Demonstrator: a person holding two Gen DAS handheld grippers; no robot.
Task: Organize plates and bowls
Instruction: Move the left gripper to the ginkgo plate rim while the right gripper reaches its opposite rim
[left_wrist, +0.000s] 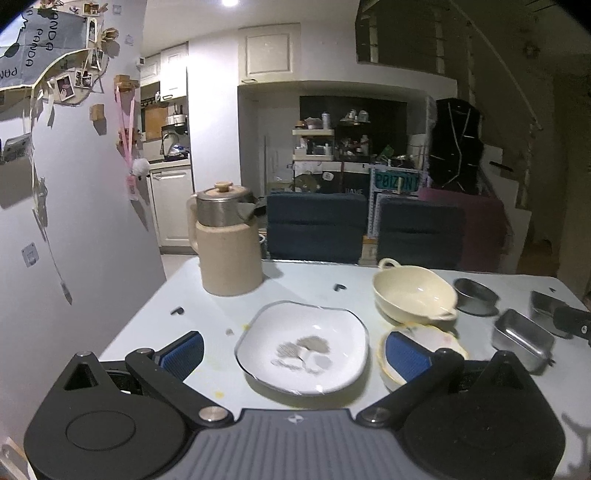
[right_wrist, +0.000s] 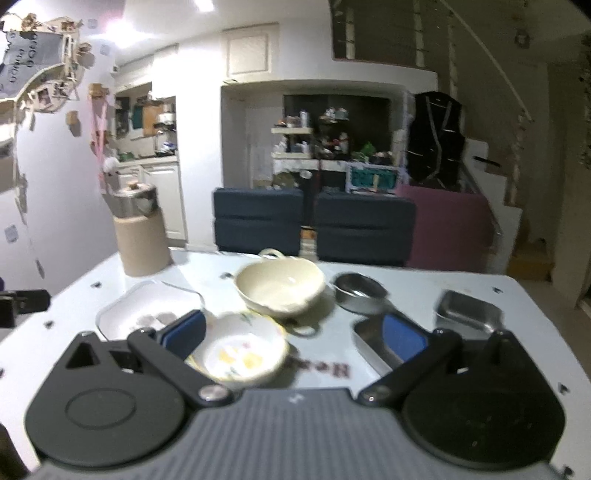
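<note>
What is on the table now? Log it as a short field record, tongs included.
surface: white table
left tongs: open, white plate between the pads
right tongs: open, over floral bowl
cream bowl: two handles, empty, behind floral bowl
round metal dish: right of cream bowl
metal tins: right side
kettle: far left, lid on
stacked: nothing yet

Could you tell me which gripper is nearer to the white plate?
Left. The left gripper is open around the white plate; the right gripper is off to its right, over the floral bowl.
</note>
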